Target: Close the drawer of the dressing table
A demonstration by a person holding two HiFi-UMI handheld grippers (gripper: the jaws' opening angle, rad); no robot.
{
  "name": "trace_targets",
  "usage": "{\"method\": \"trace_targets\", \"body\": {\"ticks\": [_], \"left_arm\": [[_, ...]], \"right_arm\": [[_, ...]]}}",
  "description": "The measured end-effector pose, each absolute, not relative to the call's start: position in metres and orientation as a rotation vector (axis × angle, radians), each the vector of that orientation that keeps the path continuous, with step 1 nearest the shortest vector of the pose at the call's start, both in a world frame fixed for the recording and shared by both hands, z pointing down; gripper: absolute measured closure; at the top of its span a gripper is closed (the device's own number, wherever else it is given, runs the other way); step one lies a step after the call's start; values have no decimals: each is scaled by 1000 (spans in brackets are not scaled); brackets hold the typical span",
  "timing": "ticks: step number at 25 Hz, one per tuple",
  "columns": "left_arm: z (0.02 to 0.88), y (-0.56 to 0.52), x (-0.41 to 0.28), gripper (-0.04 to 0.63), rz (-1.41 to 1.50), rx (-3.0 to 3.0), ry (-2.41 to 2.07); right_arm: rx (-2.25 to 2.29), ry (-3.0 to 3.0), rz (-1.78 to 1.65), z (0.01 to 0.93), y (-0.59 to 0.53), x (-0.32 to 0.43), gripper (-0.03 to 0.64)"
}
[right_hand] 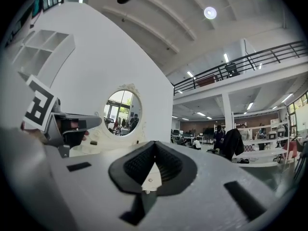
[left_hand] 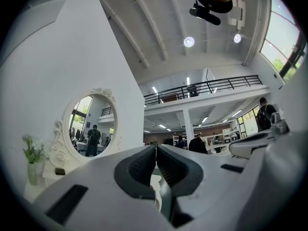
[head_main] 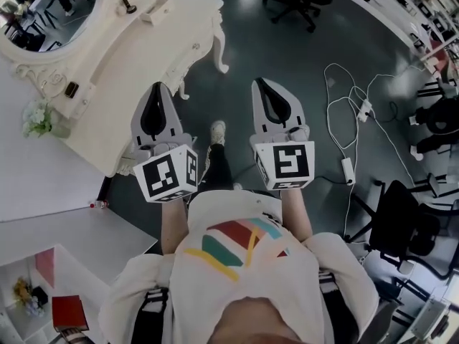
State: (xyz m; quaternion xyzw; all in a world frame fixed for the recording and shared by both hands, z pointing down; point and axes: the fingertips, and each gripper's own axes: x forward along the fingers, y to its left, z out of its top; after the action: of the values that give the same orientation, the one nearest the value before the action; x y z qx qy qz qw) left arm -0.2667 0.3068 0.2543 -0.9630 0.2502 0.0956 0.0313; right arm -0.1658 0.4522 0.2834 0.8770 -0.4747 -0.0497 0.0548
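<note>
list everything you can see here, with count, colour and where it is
dressing table: one, cream white, upper left of the head view
mirror: one, oval, cream frame, at the table's back
vase of flowers: one, white blooms and green leaves, on the table's end
small dark object: one, black, on the tabletop near the mirror
cable: one tangle, white, on the dark floor at right
office chairs: at least two, black, top and right edge
red box: one, red, lower left corner
shoe: one, white, between the grippers
left gripper: one, grey, jaws together, empty
right gripper: one, grey, jaws together, empty
</note>
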Motion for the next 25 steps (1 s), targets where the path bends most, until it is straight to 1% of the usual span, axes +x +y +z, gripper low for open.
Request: {"method": "trace_targets", "body": {"ticks": [6, 11, 19, 25], "left_arm": [[267, 283, -222, 588, 328, -2979, 756], [274, 246, -173, 588, 332, -2965, 740], [271, 151, -74, 588, 262, -2981, 737], [253, 59, 1, 588, 287, -2964, 717]], "right_arm": [[2627, -1438, -181, 290, 426, -131, 617], [2604, -1476, -150, 302, 379, -89, 617], [2536, -1561, -96, 306, 258, -1, 617], [2434, -1644, -33, 292, 140, 69, 617]]}}
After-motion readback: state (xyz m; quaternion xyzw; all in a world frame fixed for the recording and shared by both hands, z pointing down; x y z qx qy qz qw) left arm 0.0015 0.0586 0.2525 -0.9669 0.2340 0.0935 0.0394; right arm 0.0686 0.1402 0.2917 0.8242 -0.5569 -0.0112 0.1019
